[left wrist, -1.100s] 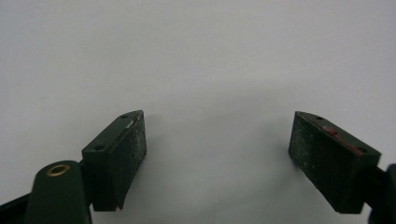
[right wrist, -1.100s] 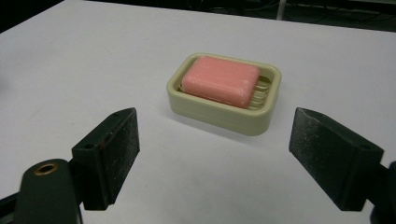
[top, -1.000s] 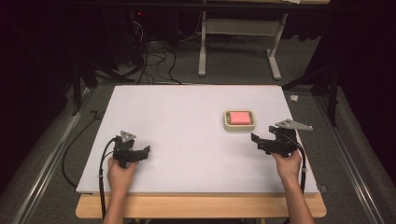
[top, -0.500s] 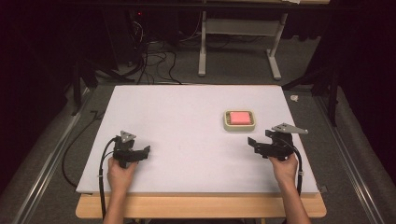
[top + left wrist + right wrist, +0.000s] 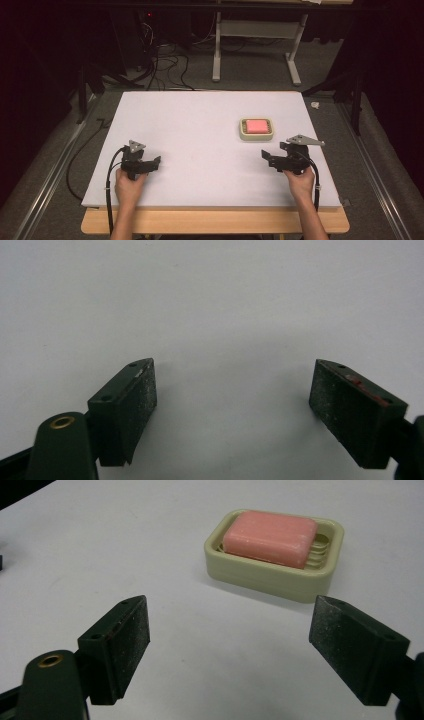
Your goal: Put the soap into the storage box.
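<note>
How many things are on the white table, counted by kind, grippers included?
Pink rectangular bar of soap: 1
Beige plastic soap dish with rounded corners: 1
Black two-jaw grippers, left gripper and right gripper, both open: 2
Total: 4

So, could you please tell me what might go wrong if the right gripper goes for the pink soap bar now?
The pink rectangular soap bar lies inside the beige plastic ribbed dish, so the open right gripper could catch the rim and push the dish across the white table. The bar may also slip when squeezed. The open left gripper is too far off to steady the dish.
</note>
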Motion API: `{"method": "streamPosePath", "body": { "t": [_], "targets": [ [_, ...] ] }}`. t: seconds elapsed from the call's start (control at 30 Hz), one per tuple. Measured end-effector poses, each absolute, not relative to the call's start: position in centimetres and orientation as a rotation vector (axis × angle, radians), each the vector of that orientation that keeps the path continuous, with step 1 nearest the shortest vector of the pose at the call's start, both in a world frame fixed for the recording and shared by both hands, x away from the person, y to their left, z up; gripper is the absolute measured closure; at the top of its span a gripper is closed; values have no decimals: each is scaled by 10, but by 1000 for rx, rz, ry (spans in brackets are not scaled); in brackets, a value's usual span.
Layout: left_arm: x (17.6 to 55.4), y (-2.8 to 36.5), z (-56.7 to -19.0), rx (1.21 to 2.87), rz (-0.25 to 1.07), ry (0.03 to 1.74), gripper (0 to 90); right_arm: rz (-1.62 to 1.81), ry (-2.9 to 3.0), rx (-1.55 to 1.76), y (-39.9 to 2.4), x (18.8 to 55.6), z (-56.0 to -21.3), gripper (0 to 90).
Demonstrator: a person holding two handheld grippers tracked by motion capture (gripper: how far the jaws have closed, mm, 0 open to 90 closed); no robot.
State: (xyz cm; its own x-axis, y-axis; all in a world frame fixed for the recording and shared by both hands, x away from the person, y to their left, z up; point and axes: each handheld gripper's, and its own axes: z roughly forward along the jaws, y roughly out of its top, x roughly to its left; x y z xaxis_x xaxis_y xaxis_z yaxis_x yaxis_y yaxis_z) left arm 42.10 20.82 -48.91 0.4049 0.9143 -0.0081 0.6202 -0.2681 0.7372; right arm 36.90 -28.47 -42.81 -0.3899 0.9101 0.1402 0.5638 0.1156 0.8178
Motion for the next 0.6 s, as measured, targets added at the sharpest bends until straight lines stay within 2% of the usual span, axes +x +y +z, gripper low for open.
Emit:
{"method": "streamPosePath", "body": {
  "t": [0.6],
  "targets": [
    [421,208,-489,1995,563,1303,197,1153,2046,1414,-273,372,-435,174]
  ]
}}
